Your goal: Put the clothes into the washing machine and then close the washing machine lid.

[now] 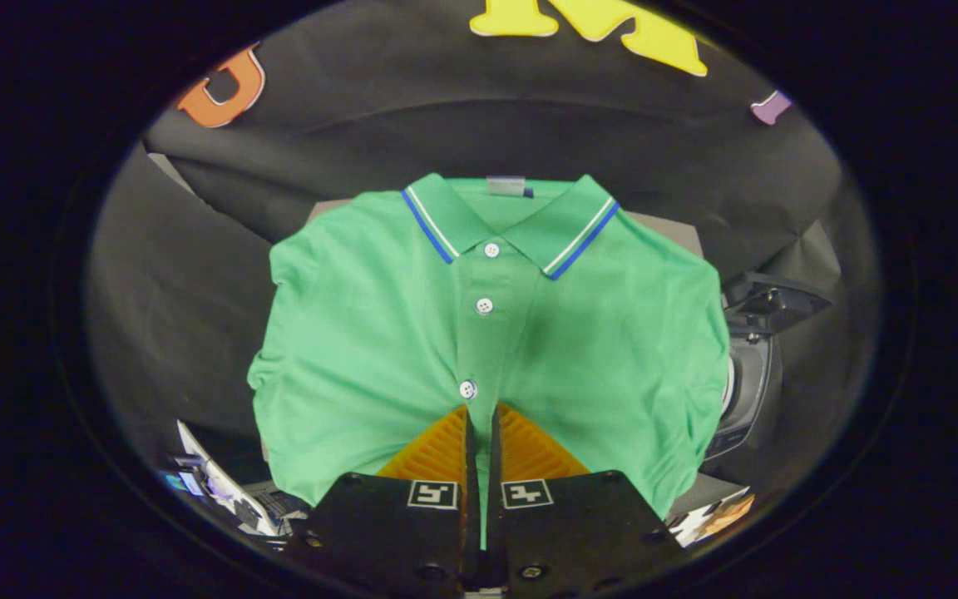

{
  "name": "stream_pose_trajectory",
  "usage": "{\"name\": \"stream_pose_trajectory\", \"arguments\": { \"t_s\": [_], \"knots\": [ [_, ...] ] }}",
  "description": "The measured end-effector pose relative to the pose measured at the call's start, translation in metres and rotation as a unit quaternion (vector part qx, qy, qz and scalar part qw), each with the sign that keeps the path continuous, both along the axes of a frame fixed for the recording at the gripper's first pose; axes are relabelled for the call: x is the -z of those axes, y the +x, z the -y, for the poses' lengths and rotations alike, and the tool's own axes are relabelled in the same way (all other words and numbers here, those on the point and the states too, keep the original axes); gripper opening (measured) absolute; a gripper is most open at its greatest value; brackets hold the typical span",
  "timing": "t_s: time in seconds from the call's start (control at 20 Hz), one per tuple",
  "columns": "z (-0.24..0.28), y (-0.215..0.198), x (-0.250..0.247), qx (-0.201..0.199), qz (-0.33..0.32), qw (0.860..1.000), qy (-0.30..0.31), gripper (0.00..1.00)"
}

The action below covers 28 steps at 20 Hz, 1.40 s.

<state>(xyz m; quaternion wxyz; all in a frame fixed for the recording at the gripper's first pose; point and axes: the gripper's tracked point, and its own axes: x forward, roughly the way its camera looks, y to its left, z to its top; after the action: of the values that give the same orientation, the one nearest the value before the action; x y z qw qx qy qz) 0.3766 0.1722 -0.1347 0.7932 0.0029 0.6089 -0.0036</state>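
A green polo shirt [379, 333] with a blue-and-white striped collar lies buttoned and flat on a grey surface, collar pointing away from me. My gripper [479, 409] rests on the shirt's placket just below the lowest button. Its two fingers are drawn almost together, with a thin strip of green fabric pinched between them. The washing machine [747, 383], a grey and dark body, stands just beyond the shirt's right edge, and the shirt hides most of it. Its dark lid [778, 301] is raised at the top.
The grey surface [666, 226] under the shirt shows at its far corners. Black cloth hangs behind and to the left. Printed papers [217, 487] lie near the shirt's lower left corner, and more coloured print [716, 517] lies at the lower right.
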Motion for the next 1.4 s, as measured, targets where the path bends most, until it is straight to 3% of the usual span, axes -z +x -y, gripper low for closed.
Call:
{"name": "stream_pose_trajectory", "arguments": {
  "t_s": [0.3,0.85,1.4],
  "knots": [
    [0.01,-0.012,-0.034,0.024,0.004,0.998,0.062,0.06],
    [0.057,-0.022,-0.125,0.033,0.101,0.992,0.063,0.06],
    [0.134,-0.052,-0.171,0.088,0.166,0.982,0.035,0.06]
  ]
}}
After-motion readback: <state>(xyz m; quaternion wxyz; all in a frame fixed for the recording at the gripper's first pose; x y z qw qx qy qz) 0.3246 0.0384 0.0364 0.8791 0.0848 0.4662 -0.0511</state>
